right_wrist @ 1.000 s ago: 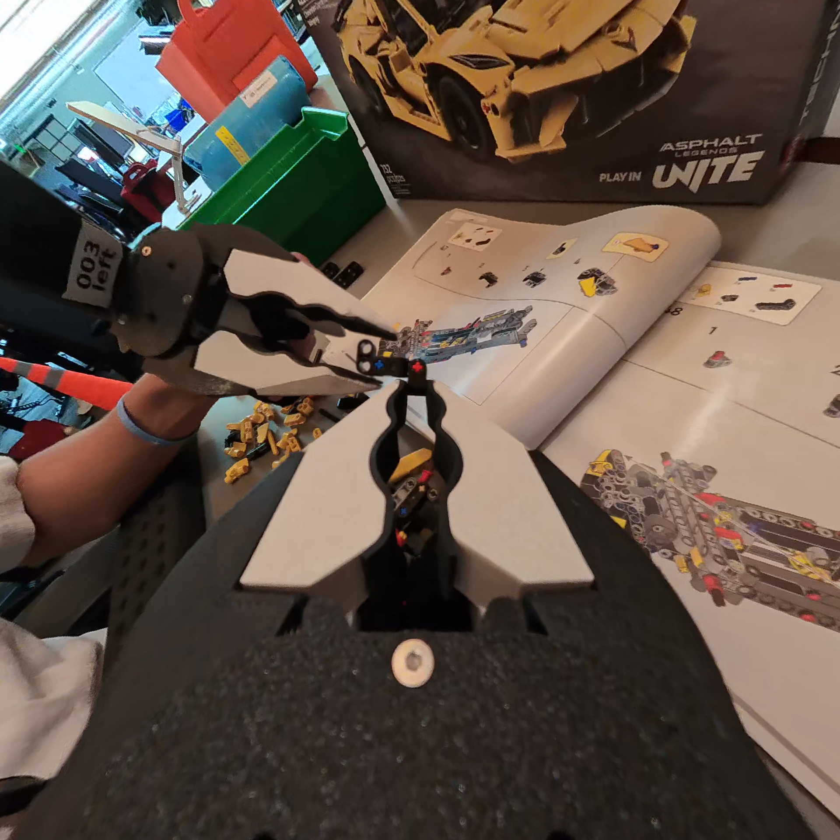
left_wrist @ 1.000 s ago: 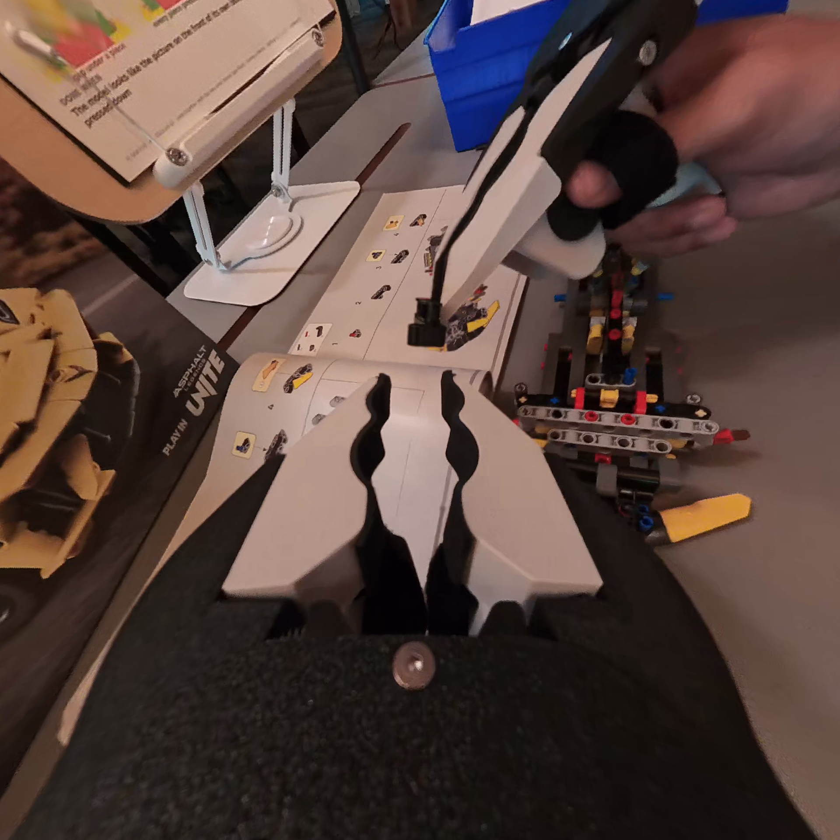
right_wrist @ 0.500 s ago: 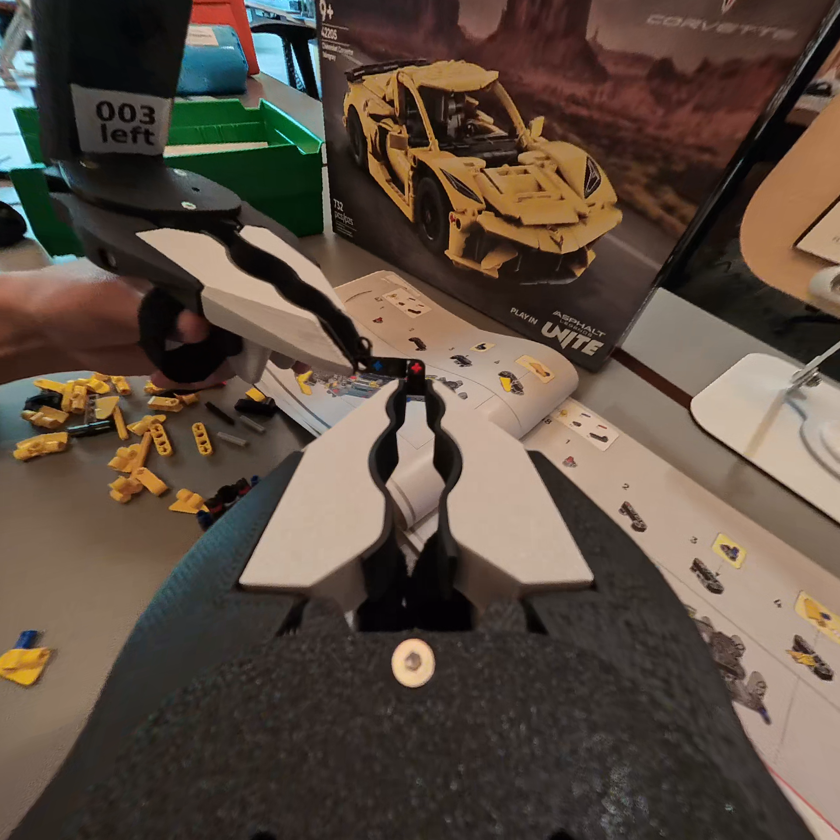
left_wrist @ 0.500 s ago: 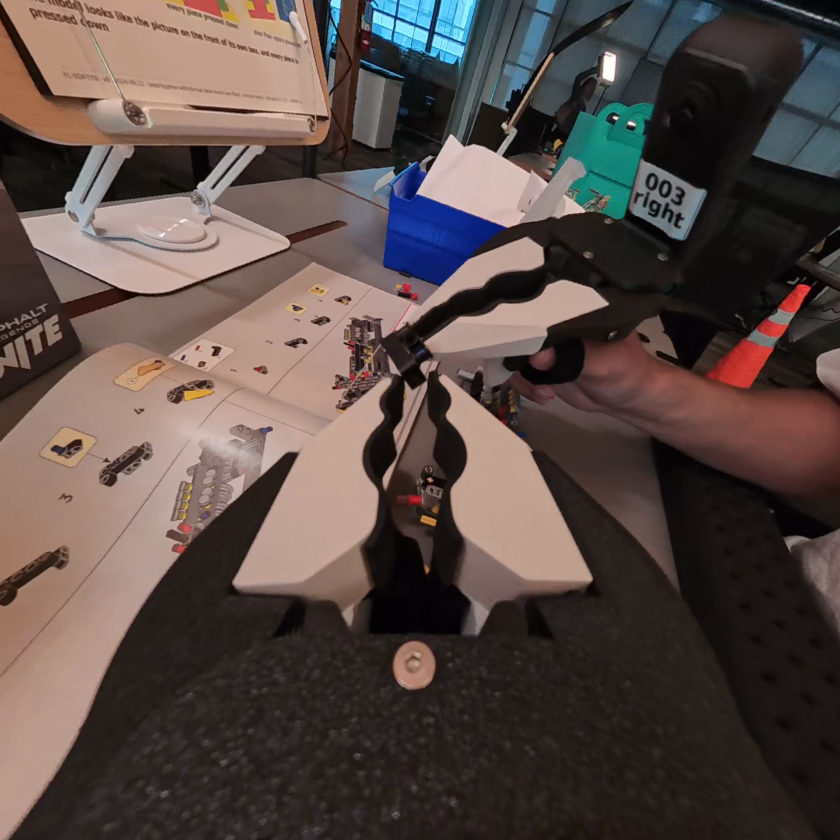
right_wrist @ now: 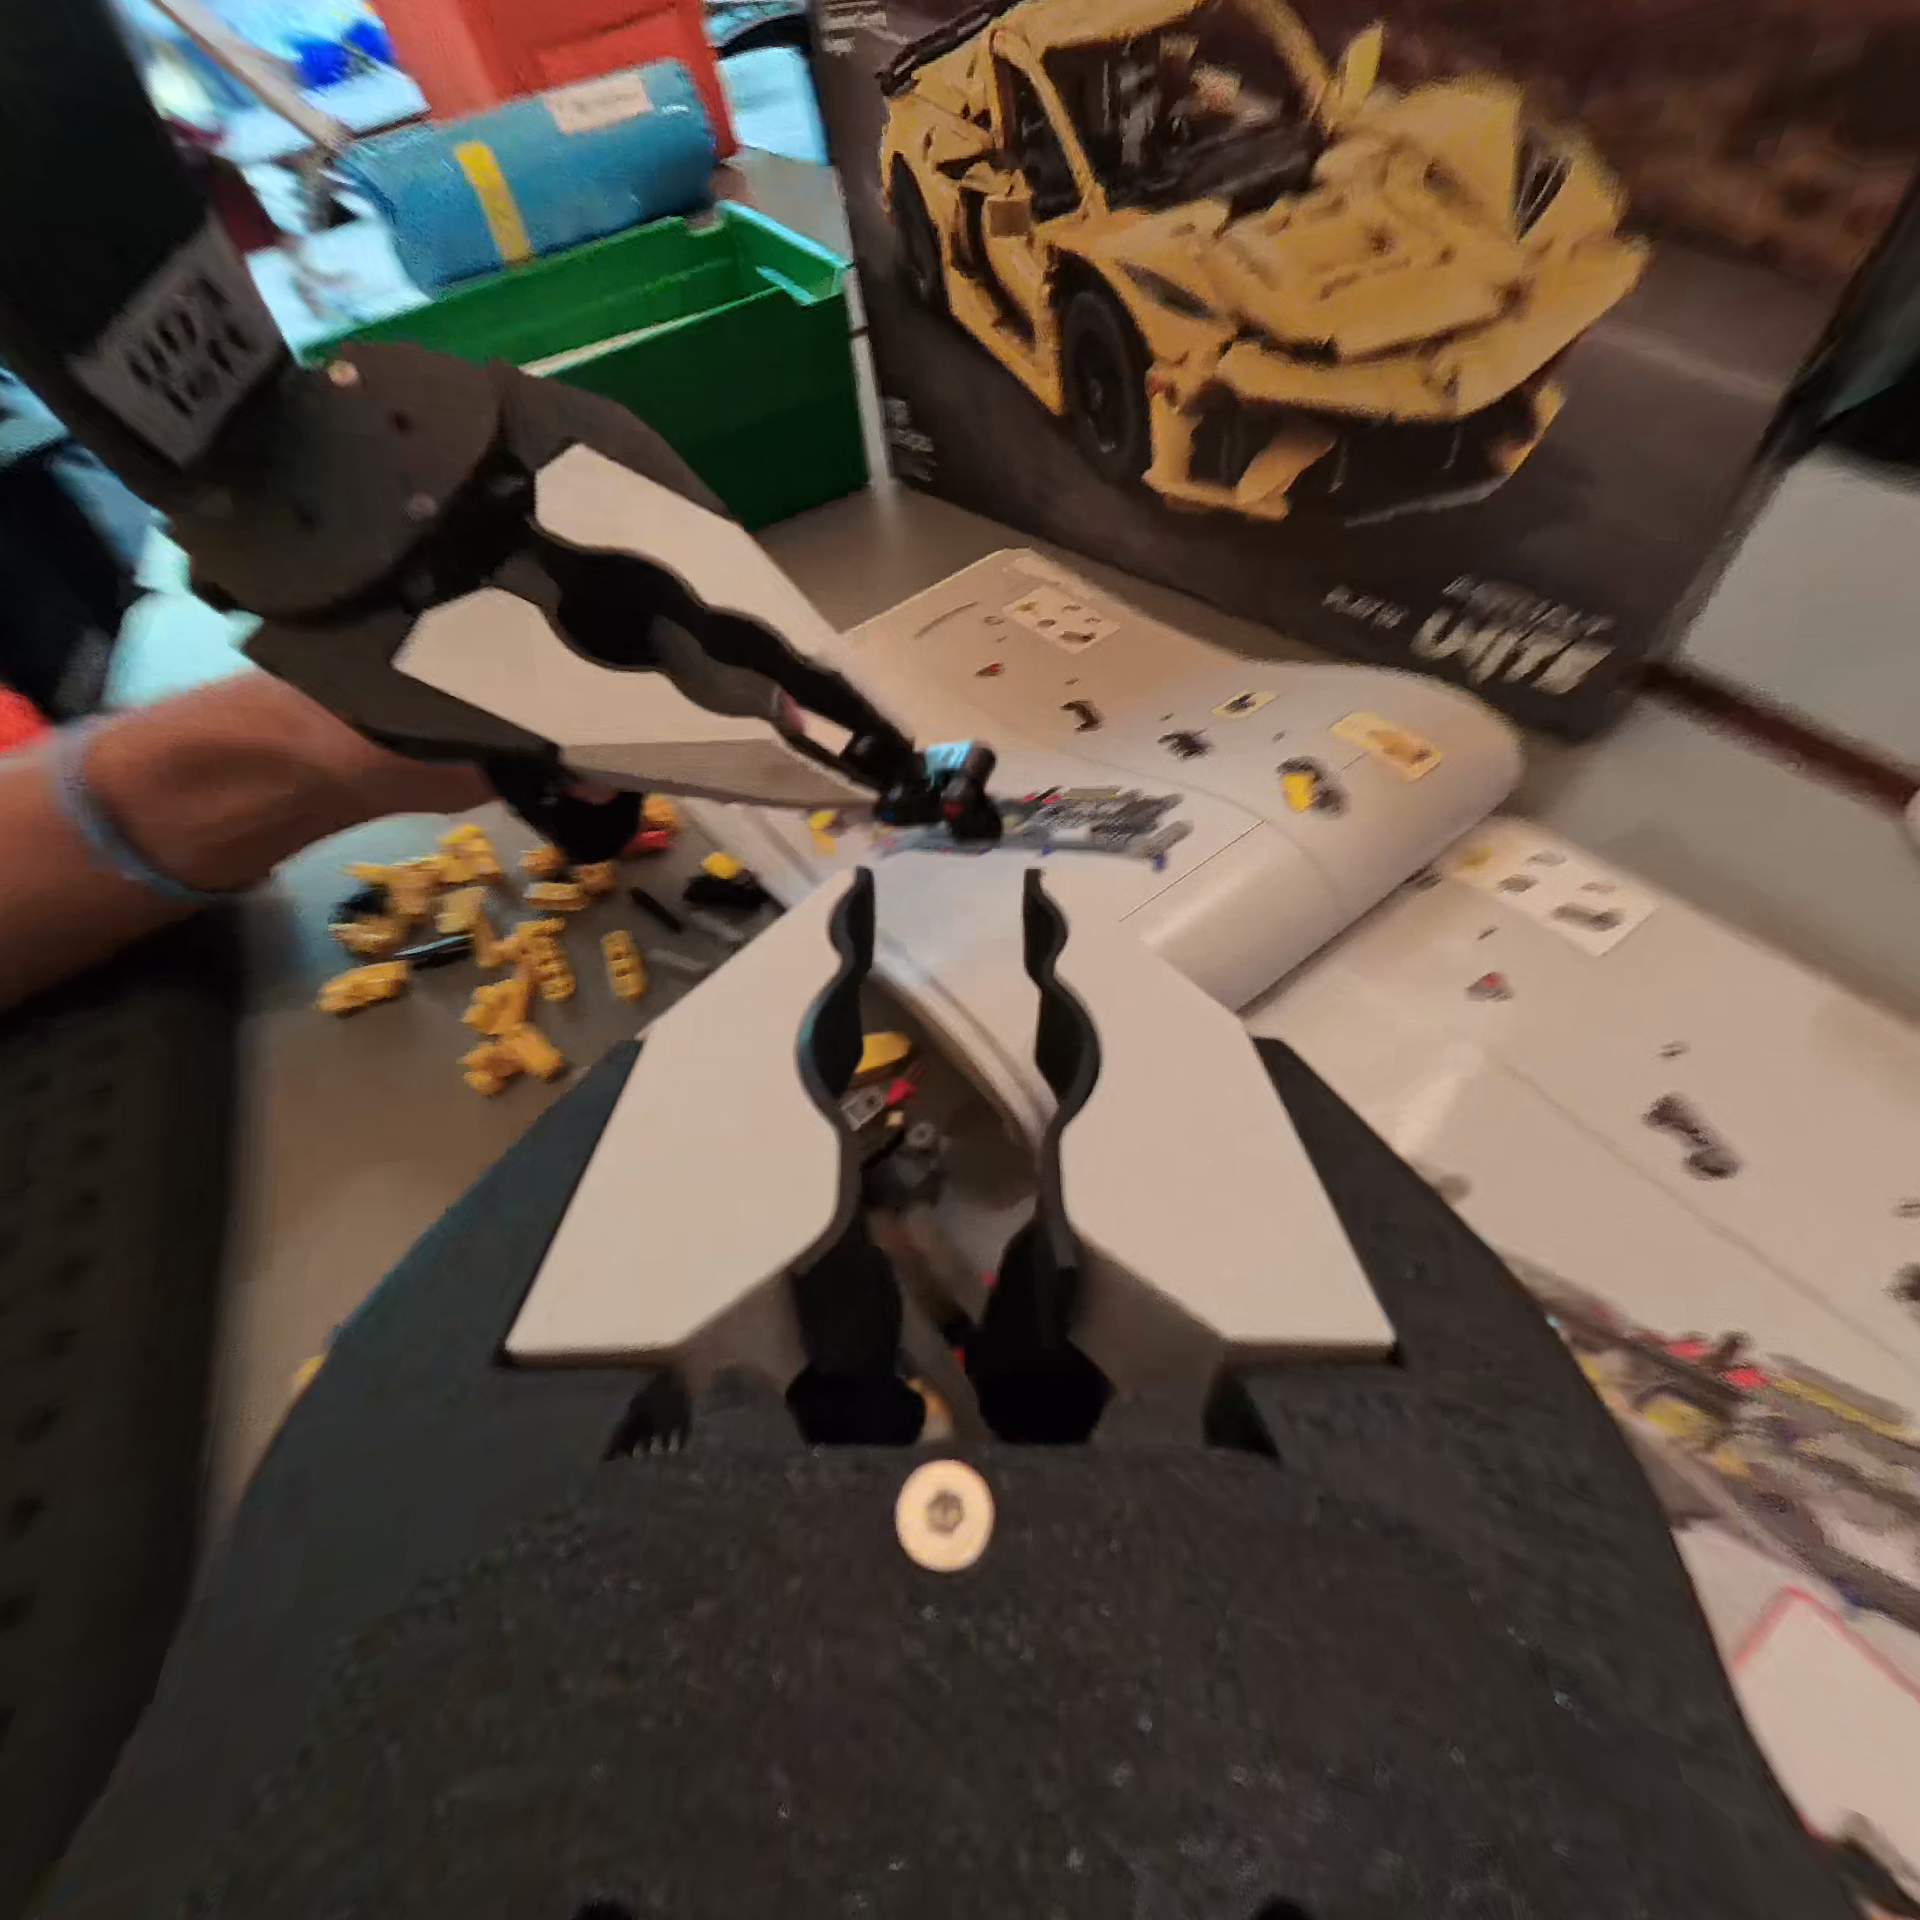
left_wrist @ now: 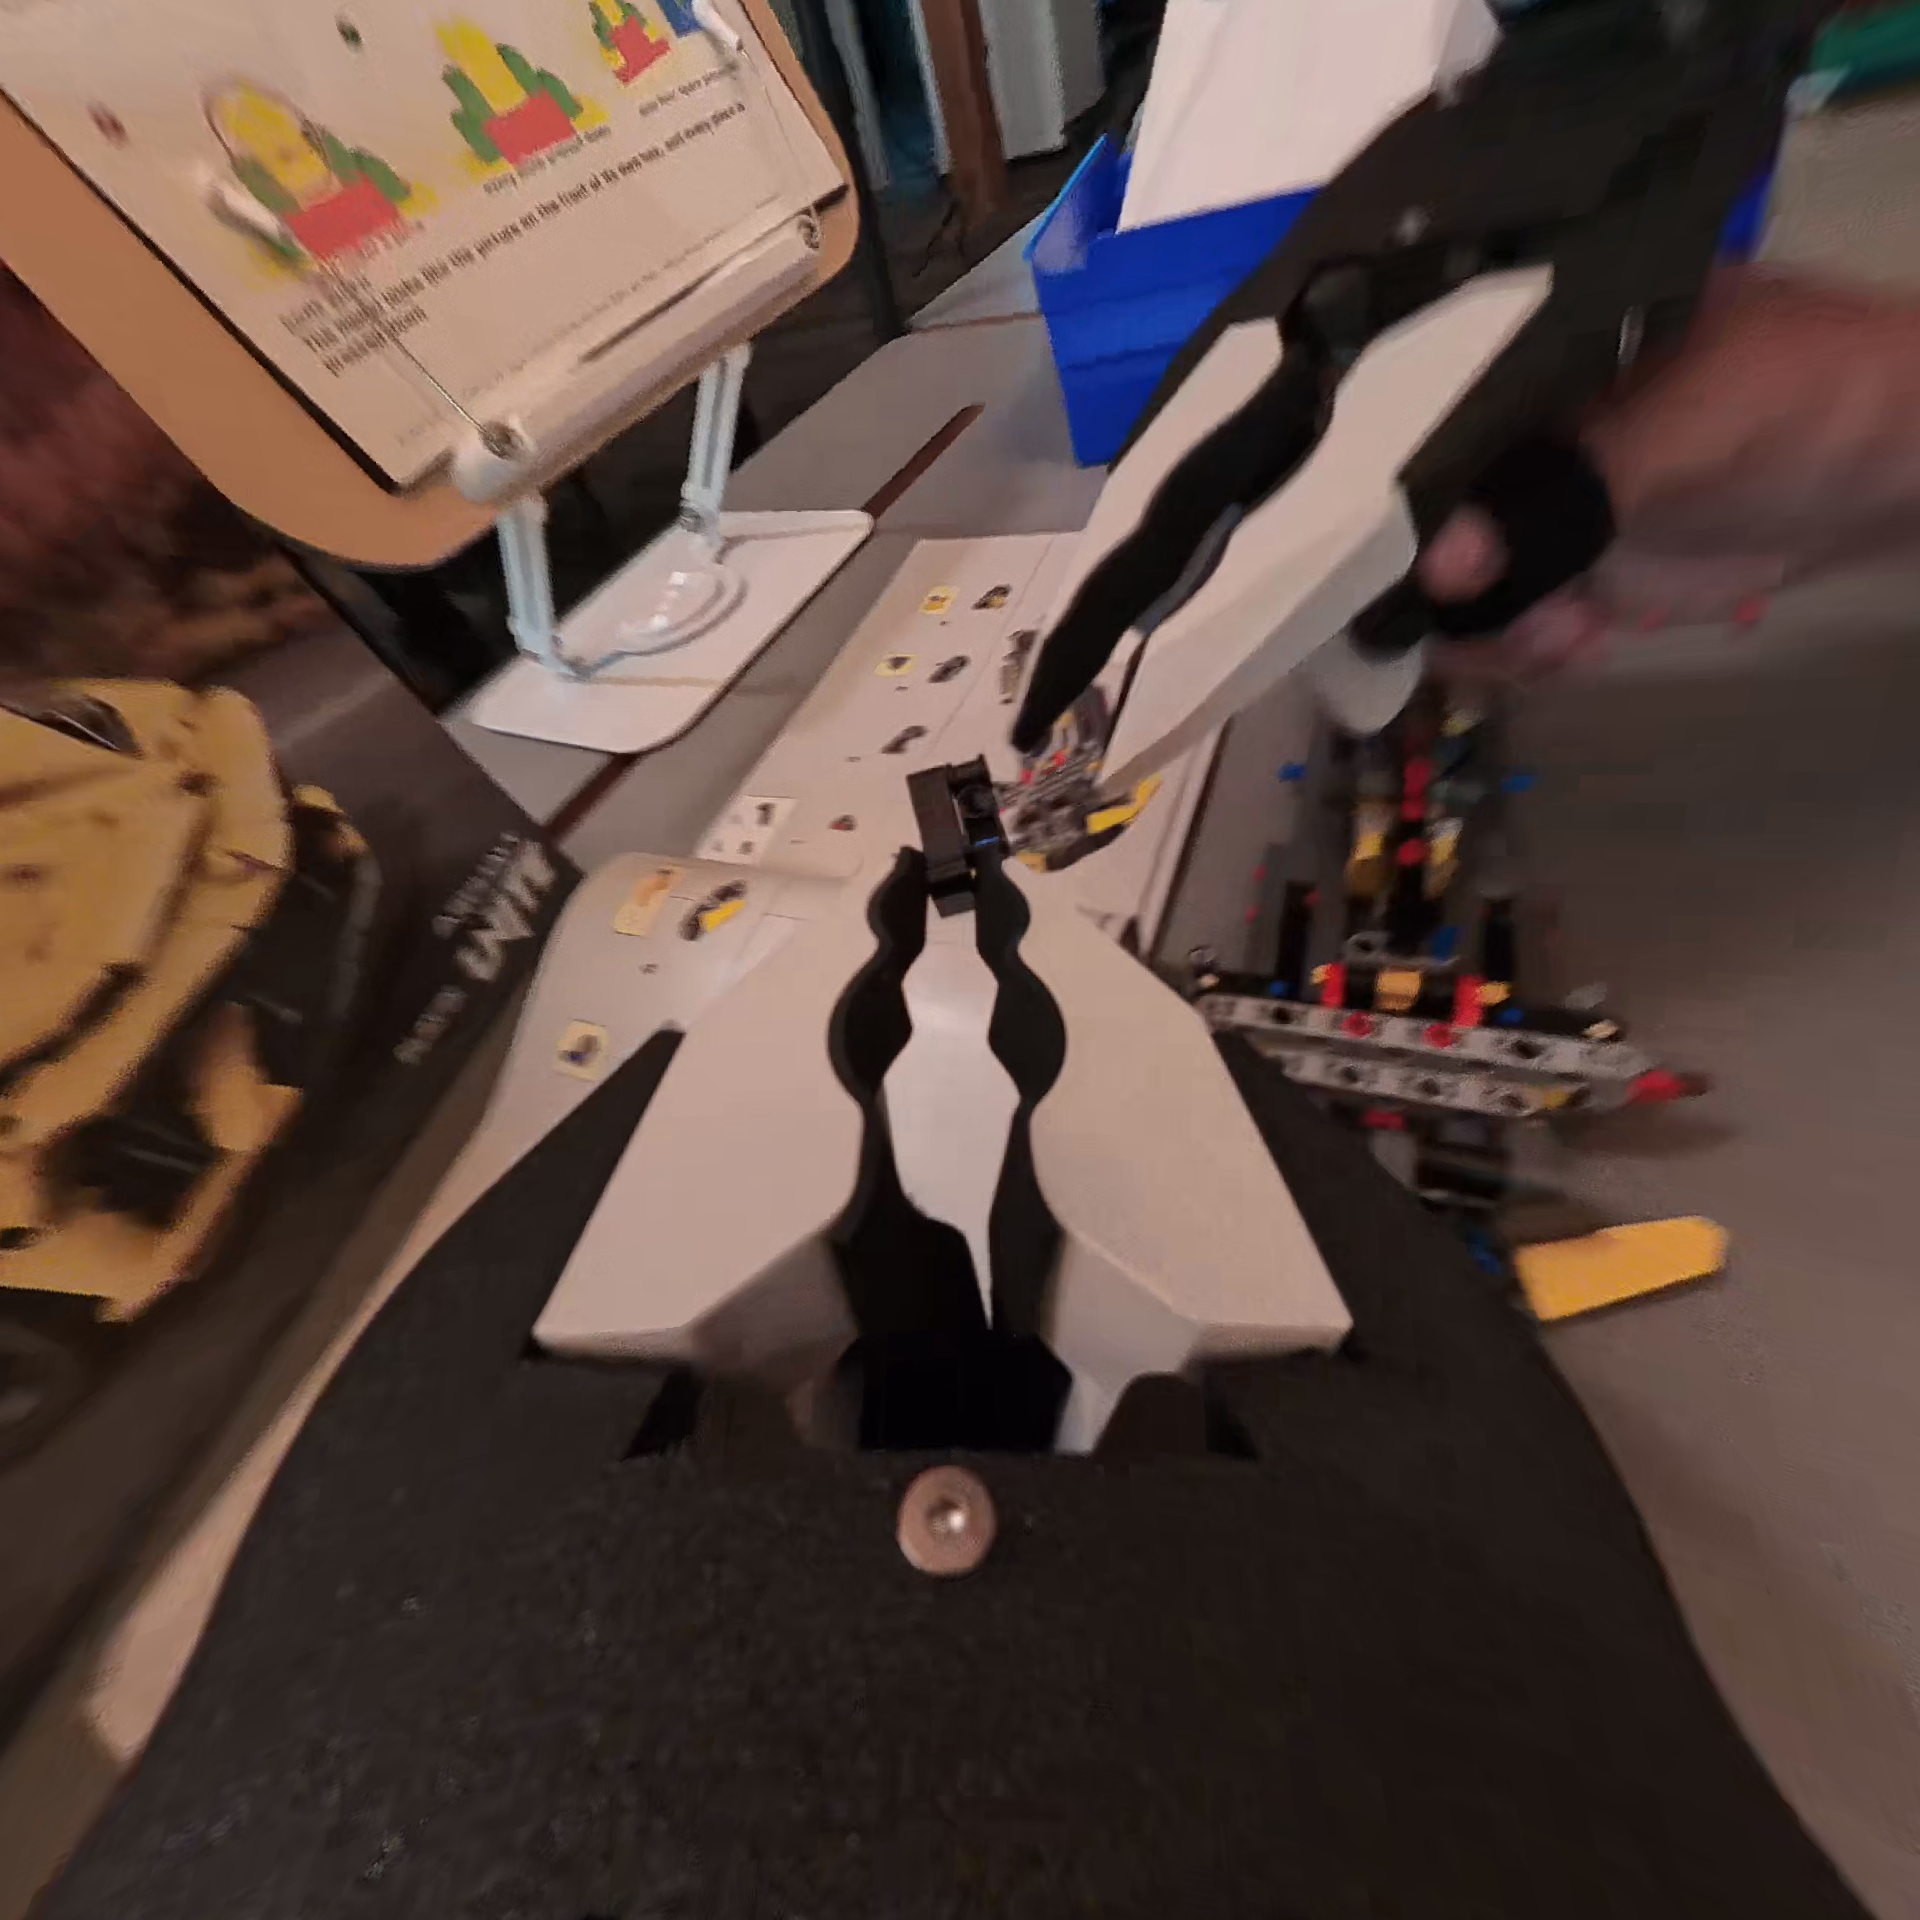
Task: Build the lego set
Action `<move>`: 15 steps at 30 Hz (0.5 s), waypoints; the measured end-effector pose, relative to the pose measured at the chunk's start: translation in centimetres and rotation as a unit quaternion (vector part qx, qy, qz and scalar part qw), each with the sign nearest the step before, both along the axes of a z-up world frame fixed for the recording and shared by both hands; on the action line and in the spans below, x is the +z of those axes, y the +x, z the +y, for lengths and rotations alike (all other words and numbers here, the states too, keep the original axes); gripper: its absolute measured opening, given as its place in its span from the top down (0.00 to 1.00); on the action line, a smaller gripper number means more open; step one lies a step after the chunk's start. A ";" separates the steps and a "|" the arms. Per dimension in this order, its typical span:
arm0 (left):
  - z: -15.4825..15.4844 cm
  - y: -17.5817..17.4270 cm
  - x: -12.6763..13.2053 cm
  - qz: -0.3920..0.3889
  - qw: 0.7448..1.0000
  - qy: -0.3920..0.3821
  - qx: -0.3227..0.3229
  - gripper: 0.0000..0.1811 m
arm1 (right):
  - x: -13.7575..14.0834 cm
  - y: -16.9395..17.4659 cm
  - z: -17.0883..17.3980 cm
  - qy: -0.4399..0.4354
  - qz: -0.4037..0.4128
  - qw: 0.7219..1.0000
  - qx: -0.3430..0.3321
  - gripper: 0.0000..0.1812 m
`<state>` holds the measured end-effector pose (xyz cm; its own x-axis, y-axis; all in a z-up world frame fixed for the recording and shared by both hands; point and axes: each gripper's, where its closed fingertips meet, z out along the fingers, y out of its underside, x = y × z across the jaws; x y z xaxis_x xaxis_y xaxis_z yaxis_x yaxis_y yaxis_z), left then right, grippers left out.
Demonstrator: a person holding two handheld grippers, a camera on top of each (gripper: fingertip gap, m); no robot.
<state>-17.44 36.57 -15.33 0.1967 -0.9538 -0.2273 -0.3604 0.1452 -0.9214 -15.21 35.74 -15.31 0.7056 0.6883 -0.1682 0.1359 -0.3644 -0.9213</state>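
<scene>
Above open booklet point(left_wrist: 790, 914), we pinch small black piece point(left_wrist: 948, 831) in left gripper point(left_wrist: 948, 878), long side pointing up. Right gripper point(right_wrist: 943, 894), jaws apart and empty, sits just beside it. Half-built car frame point(left_wrist: 1423, 1039) lies to our right.

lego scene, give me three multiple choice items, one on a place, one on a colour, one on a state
1. Where do the loose yellow pieces lie?
A. in the green bin
B. on the table
C. on the booklet

2. What colour is the bin behind the booklet in the left wrist view?
A. blue
B. red
C. white

3. How is the right gripper?
A. shut on a piece
B. shut, empty
C. open, empty

Answers:
1 B, they are scattered on the table beside the booklet.
2 A, its walls are blue.
3 C, its jaws stand apart with nothing between; the left gripper holds the small black piece.
</scene>
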 end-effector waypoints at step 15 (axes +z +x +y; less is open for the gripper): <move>-5.9 1.8 0.6 0.023 0.948 0.292 -0.126 0.96 | 1.6 3.3 -4.4 -0.186 0.197 0.946 0.176 0.84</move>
